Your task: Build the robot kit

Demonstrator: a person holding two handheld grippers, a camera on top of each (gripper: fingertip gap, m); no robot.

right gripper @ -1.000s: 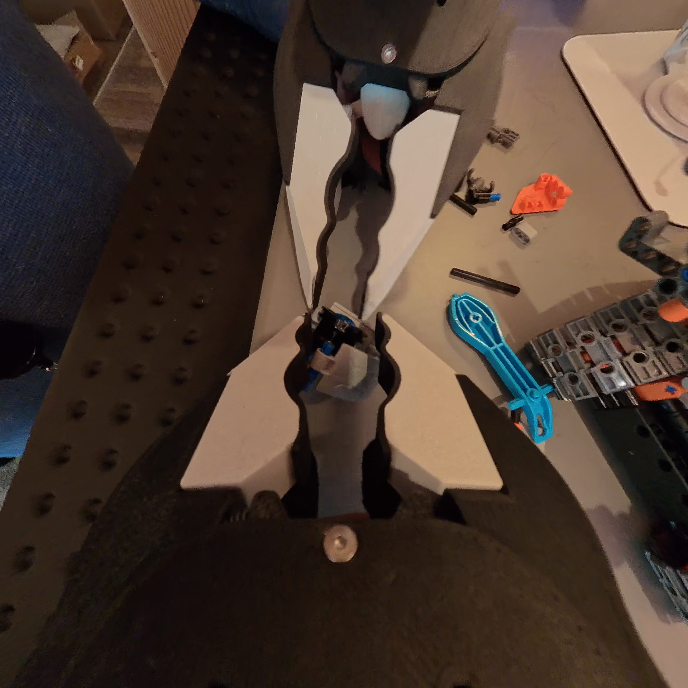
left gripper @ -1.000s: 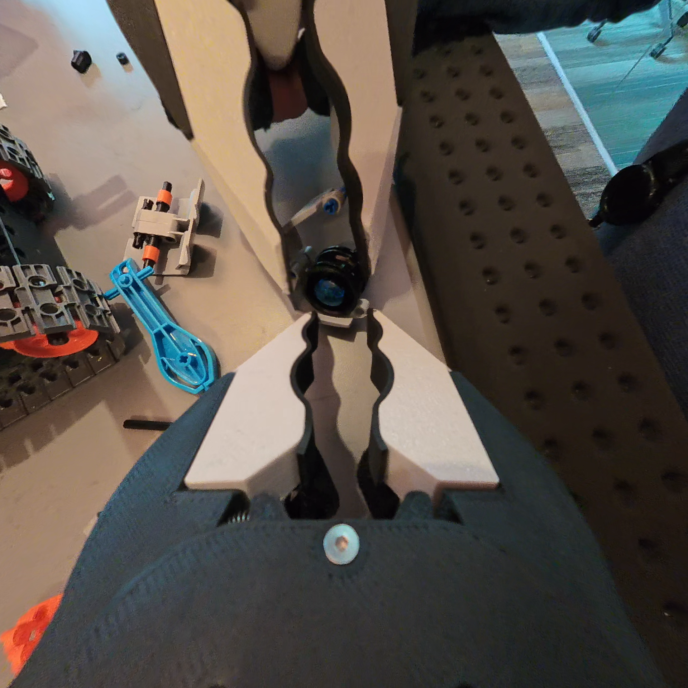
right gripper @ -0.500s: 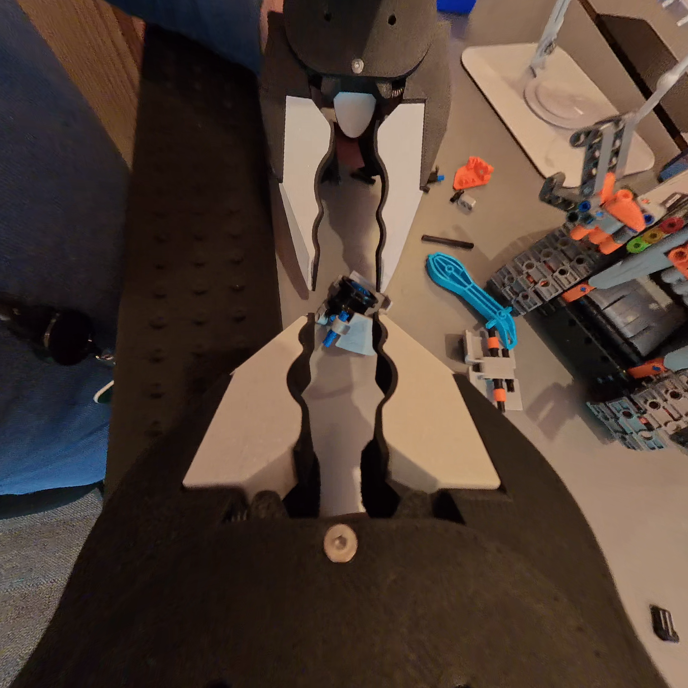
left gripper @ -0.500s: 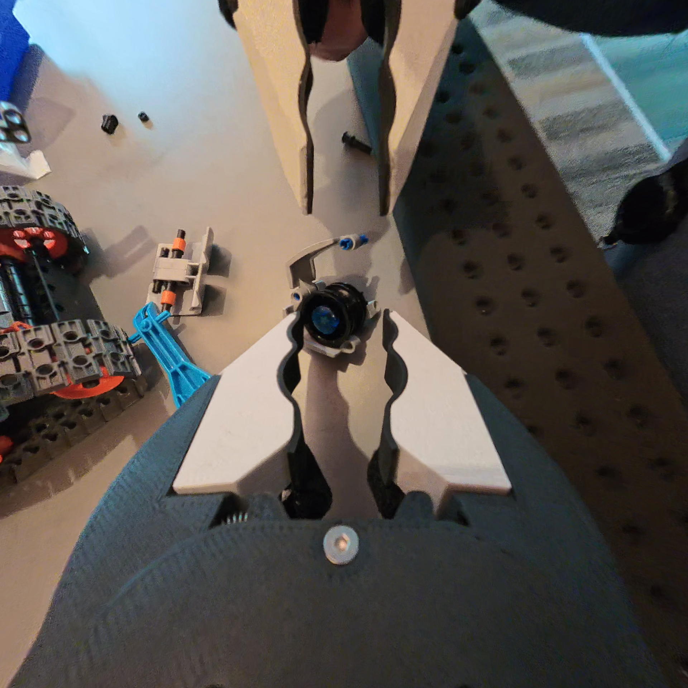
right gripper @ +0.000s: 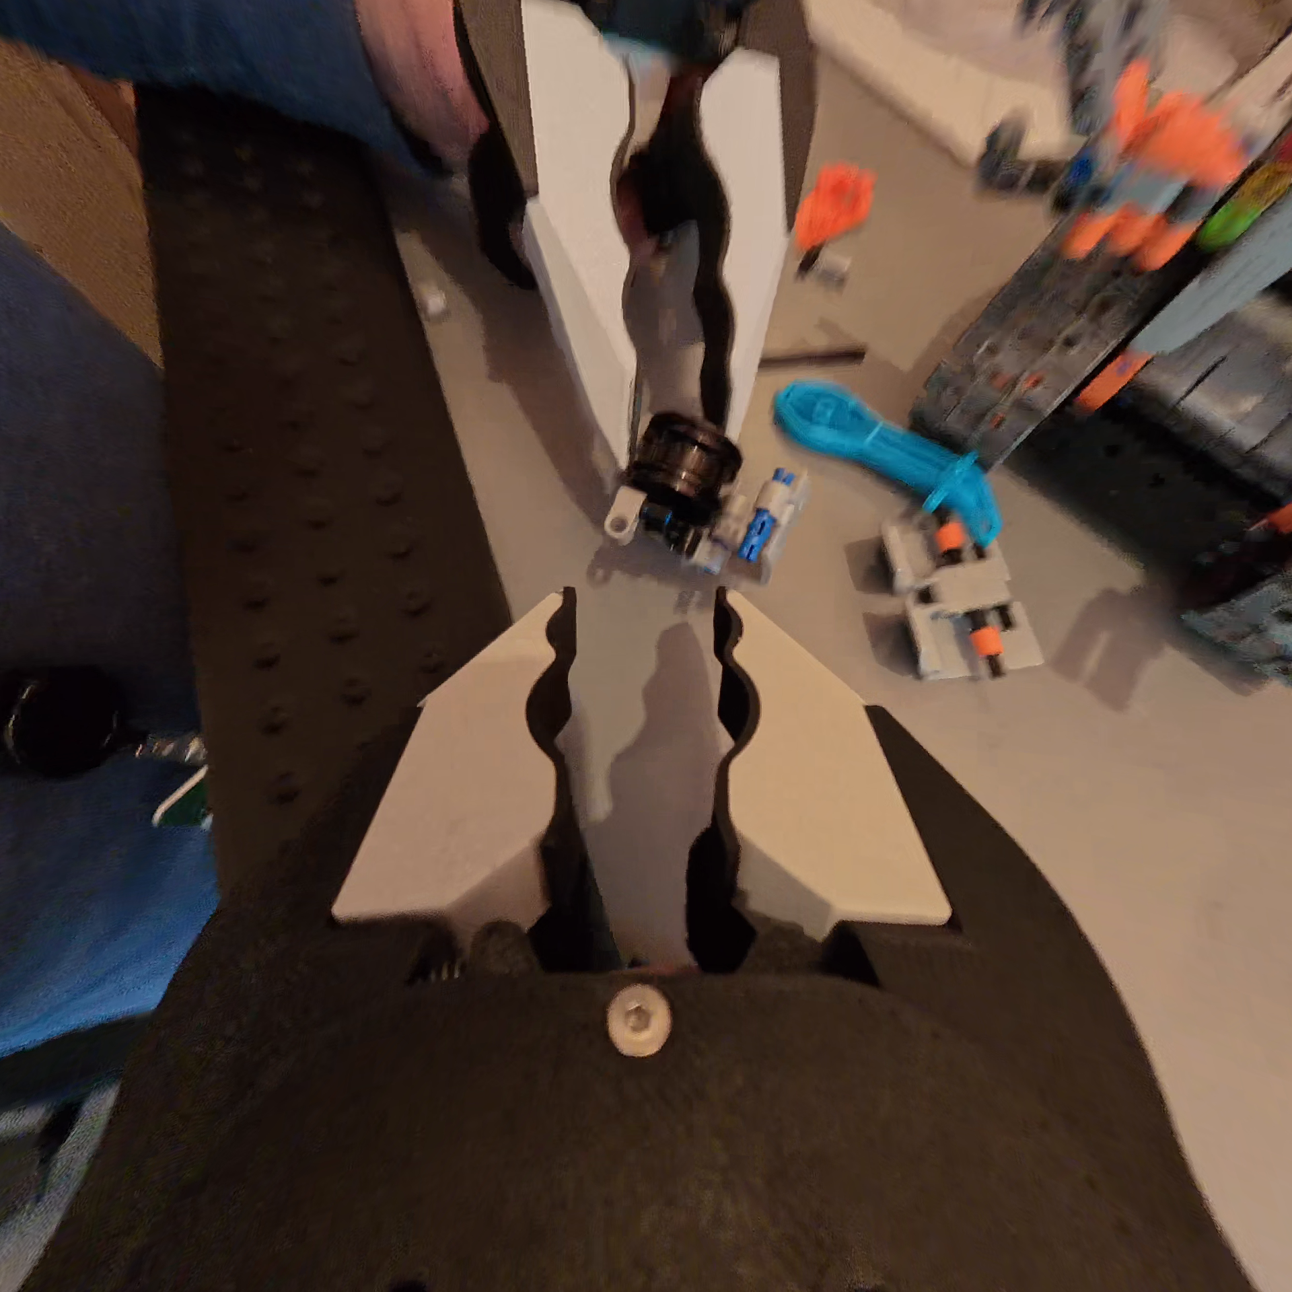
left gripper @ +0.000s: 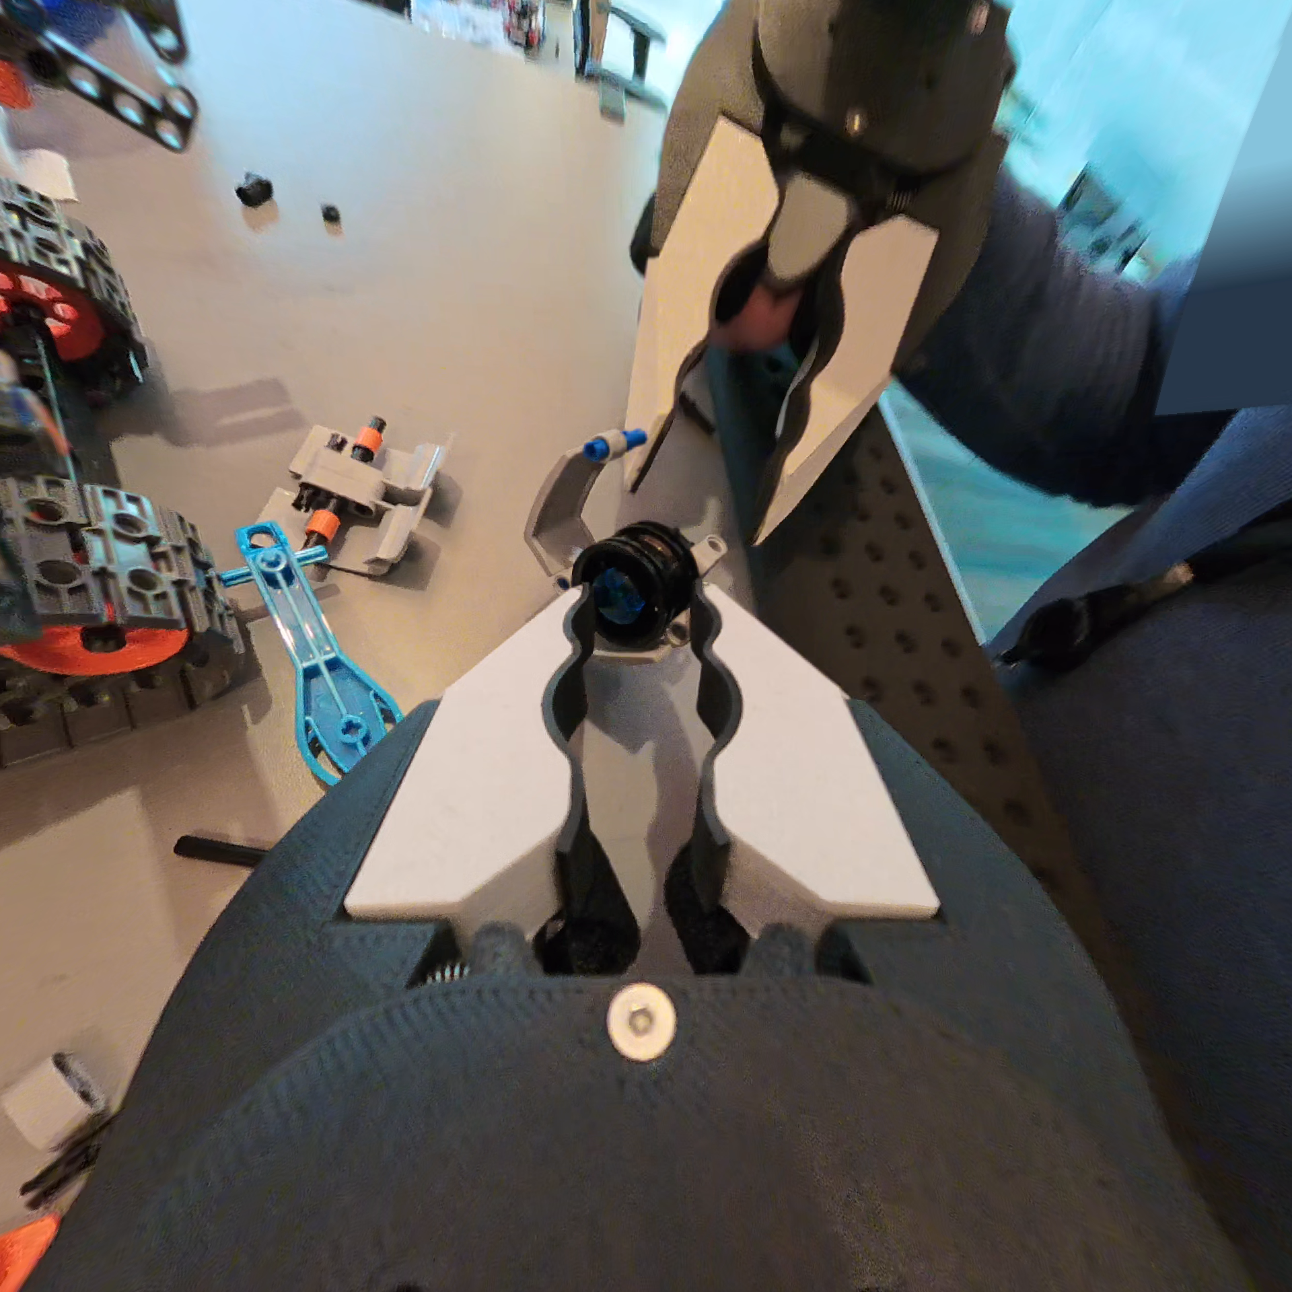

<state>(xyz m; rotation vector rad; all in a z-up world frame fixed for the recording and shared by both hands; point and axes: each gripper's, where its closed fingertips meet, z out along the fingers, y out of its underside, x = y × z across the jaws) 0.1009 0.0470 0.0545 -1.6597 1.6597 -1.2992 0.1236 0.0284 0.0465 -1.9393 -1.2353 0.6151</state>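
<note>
A small build of a black wheel with a blue hub (left gripper: 633, 594), a grey curved arm and a blue pin sits on the grey table (left gripper: 433, 293). My left gripper (left gripper: 637, 596) has its fingertips on both sides of the wheel and is shut on it. In the right wrist view the same build (right gripper: 688, 489) lies just beyond my right gripper (right gripper: 643, 603), which is open, empty and apart from it. The right gripper also shows in the left wrist view (left gripper: 699, 510), raised behind the build.
A blue plastic tool (left gripper: 314, 671) and a grey piece with orange bushes (left gripper: 360, 482) lie left of the build. A tracked model with orange wheels (left gripper: 91, 559) stands at the far left. A black studded strip (left gripper: 909, 629) borders the table's right side. A black axle (left gripper: 217, 849) lies near.
My right gripper let go of the wheel build, opened and drew back from it. My left gripper moved in around the wheel and its fingers closed on it.
</note>
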